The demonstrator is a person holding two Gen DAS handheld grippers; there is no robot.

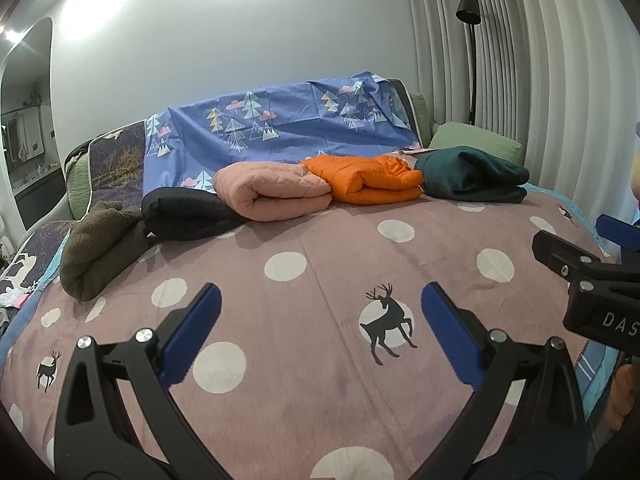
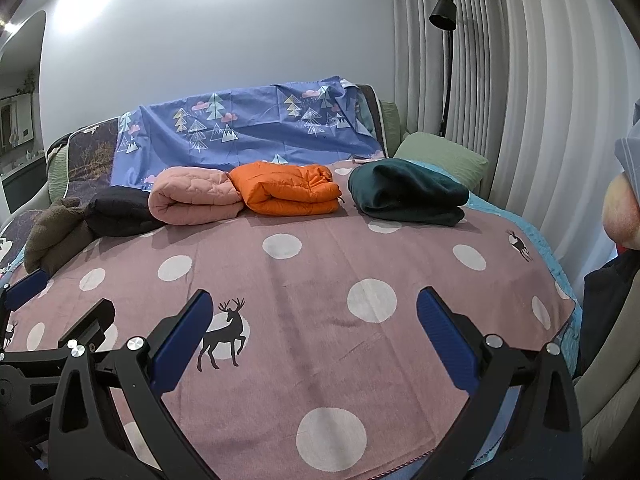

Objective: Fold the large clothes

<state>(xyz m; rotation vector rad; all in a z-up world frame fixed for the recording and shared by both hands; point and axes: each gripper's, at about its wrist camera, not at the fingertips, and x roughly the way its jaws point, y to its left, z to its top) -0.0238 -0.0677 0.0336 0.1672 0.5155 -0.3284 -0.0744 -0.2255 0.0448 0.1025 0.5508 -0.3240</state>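
Hovering over the mauve bedspread with white dots and black deer (image 1: 320, 392), the left tool (image 1: 320, 312) had its blue-padded jaws spread wide and held nothing. The right tool (image 2: 314, 316) hung the same way, jaws wide and empty, above the near part of the same bedspread (image 2: 320, 360); part of it also showed at the right edge of the left view (image 1: 592, 280).

Five folded garments lay in a row along the far side of the bedspread. The orange puffer jacket (image 2: 286, 190) sat near the middle of that row. Touching its left side lay the folded pink quilted jacket (image 2: 192, 196), then a black padded garment (image 2: 120, 210), then a brown fleecy garment (image 2: 52, 232) at the far left. To the orange jacket's right, a little apart, lay the folded dark teal fleece (image 2: 404, 192). Behind the orange jacket, a blue sheet printed with trees (image 2: 248, 132) draped the backrest, and a green pillow (image 2: 440, 156) lay behind the teal fleece.
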